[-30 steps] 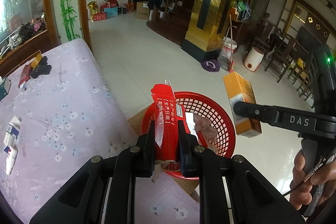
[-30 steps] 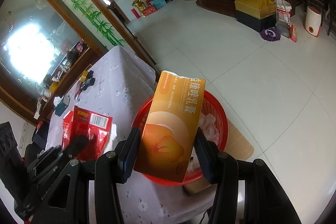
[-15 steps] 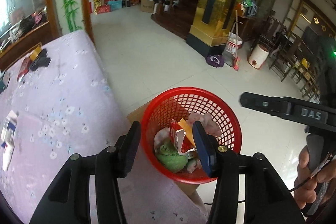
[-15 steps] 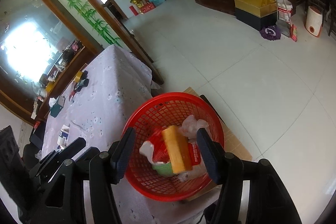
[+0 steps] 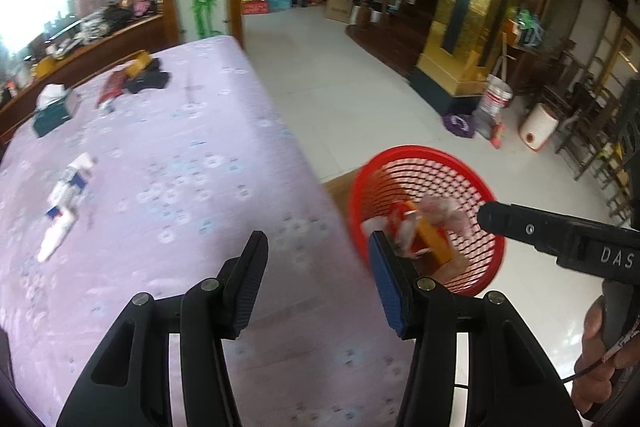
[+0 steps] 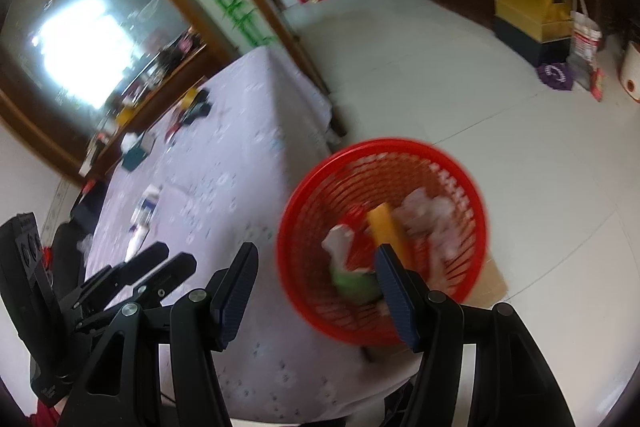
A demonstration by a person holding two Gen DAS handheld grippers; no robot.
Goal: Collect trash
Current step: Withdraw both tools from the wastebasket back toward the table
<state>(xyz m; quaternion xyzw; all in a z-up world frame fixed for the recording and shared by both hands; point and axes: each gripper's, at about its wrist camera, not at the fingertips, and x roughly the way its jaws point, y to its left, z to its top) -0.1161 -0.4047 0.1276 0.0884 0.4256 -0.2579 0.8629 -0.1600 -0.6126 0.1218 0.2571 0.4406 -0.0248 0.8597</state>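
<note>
A red mesh basket (image 5: 436, 163) (image 6: 384, 155) stands on the floor beside the table. In it lie an orange box (image 5: 432, 239) (image 6: 390, 231), a red carton (image 5: 396, 217), green and white scraps (image 6: 344, 267) and pale crumpled paper (image 6: 436, 215). My left gripper (image 5: 318, 283) is open and empty over the table's edge, left of the basket. My right gripper (image 6: 316, 291) is open and empty over the table's corner and the basket's near rim. Its finger also shows in the left wrist view (image 5: 520, 223).
The table wears a lilac flowered cloth (image 5: 160, 163). On it lie white and blue wrappers (image 5: 66, 199), a teal tissue box (image 5: 54, 107), a red packet (image 5: 112, 85) and dark items (image 5: 150, 79). Tiled floor (image 5: 340, 83) stretches beyond the basket.
Both grippers opened and dropped the red carton and orange box into the basket. Both have since swung left, toward the table; the basket now sits to the right in each view.
</note>
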